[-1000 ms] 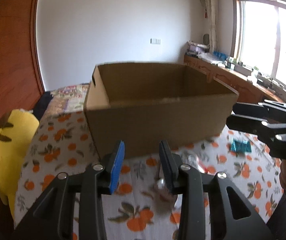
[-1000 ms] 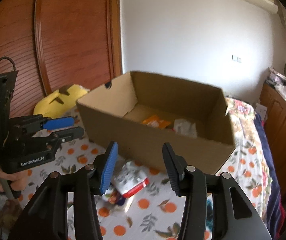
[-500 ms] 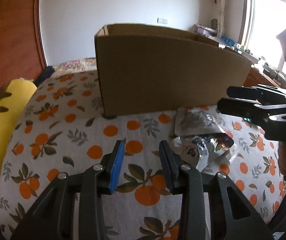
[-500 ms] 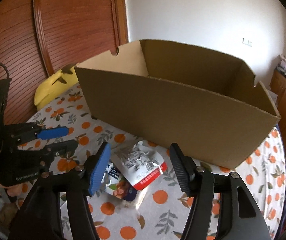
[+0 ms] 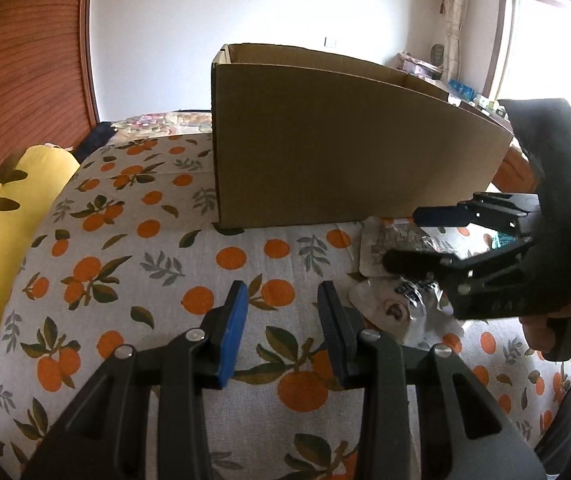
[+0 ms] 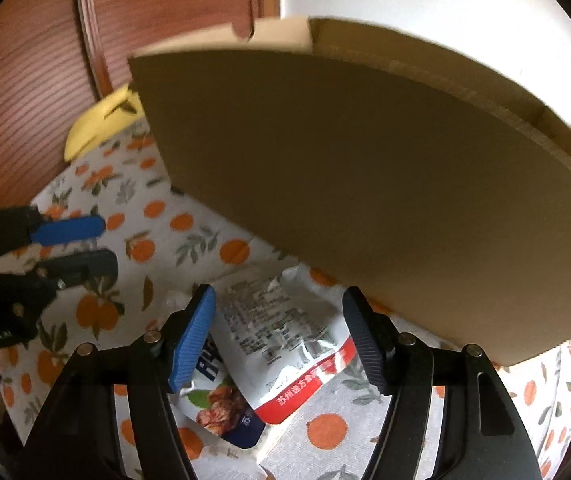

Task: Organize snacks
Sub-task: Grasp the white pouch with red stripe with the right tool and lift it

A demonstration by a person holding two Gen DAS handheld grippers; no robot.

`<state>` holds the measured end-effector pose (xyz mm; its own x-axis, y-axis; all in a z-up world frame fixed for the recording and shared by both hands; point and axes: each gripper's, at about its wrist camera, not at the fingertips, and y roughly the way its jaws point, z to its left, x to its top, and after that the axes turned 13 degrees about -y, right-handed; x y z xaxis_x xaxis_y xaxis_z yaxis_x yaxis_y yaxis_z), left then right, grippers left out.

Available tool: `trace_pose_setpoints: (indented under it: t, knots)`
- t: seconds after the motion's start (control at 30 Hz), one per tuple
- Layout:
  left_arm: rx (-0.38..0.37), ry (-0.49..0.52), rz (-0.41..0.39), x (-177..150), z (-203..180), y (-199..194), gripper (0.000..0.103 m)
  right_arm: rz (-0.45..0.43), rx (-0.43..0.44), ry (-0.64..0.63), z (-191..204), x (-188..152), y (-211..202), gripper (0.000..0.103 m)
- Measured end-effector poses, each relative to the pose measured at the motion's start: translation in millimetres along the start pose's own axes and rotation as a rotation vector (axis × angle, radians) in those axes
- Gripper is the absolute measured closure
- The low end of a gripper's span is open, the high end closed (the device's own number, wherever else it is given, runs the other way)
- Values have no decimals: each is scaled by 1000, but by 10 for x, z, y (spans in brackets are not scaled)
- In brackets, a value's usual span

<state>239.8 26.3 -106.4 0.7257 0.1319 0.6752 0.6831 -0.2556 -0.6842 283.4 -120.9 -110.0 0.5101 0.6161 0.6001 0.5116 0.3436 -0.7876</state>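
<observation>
— Two snack packets lay on the orange-print cloth beside the cardboard box, left view; the left gripper hung narrow, empty.

— Right view?

— The right gripper, jaws just widening, straddled the white-and-red packet without pinching; a blue packet lay beneath.

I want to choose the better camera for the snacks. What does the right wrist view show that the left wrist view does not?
Only the right wrist view: the red-edged snack pouch lying between the open right tongs, its printed text, and a blue pouch under it.

Only the left wrist view: the window and the empty left tongs from behind.

Both: the cardboard box, the orange-print cloth and the yellow cushion.
</observation>
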Motion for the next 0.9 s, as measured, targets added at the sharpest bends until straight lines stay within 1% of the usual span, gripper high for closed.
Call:
trace_pose_setpoints:
  t: [0.27, 0.5, 0.57, 0.7, 0.77, 0.9]
  knots:
    - [8, 4, -4, -4, -11, -3, 67, 39, 45, -22, 49, -61, -5, 25]
    - [13, -1, -16, 2, 9, -17, 67, 36, 47, -62, 110, -78, -63, 25]
    - [13, -7, -15, 2, 16, -19, 67, 33, 67, -82, 133, -73, -79, 25]
    - [12, -10, -13, 4, 18, -16, 67, 50, 61, -132, 193, -58, -59, 23]
    - [12, -9, -12, 6, 17, -14, 67, 50, 59, -148, 205, -37, -25, 19]
    - [10, -13, -14, 2, 17, -17, 67, 60, 43, -140, 176, 13, 90, 17]
